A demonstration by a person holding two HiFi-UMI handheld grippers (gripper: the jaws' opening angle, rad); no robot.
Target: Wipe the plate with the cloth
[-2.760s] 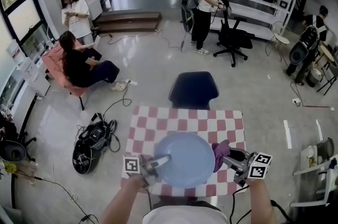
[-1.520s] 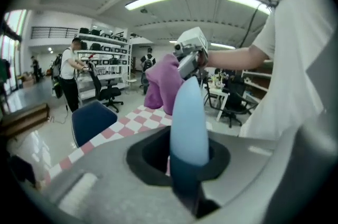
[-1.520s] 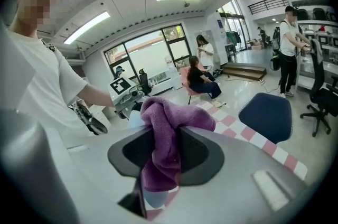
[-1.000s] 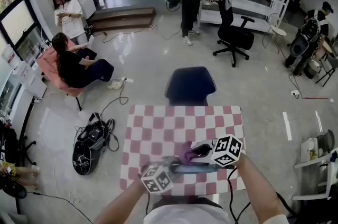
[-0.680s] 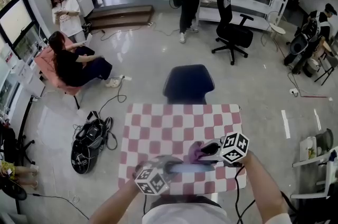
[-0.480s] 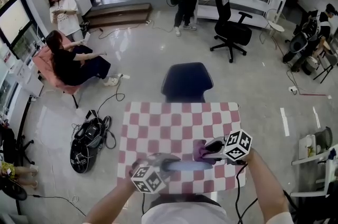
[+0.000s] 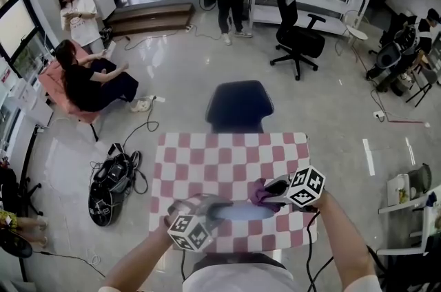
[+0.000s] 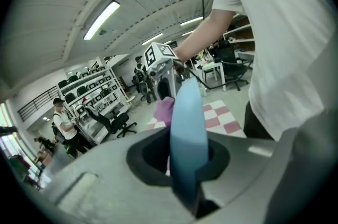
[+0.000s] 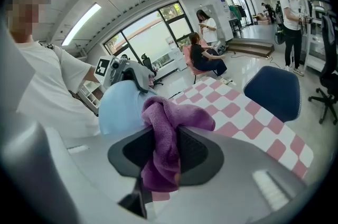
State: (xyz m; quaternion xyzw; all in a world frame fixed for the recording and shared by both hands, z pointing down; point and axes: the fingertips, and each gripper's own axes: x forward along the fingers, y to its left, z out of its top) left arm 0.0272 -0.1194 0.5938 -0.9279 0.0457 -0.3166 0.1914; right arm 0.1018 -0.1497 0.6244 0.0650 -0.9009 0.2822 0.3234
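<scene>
Plate (image 7: 241,212), pale blue, raised over red-and-white checked table (image 7: 207,160), tipped nearly on edge, left rim clamped between jaws of left gripper (image 7: 209,205). Right gripper (image 7: 274,187) closed tight on bunched purple cloth (image 9: 169,117), just beside plate's right side; actual contact unclear.

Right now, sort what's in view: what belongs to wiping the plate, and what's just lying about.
For the job:
- blue plate, clamped in the left gripper
- purple cloth, clamped in the right gripper

Just about:
- checked table
- dark blue chair beyond it
- black bag
- black office chair
</scene>
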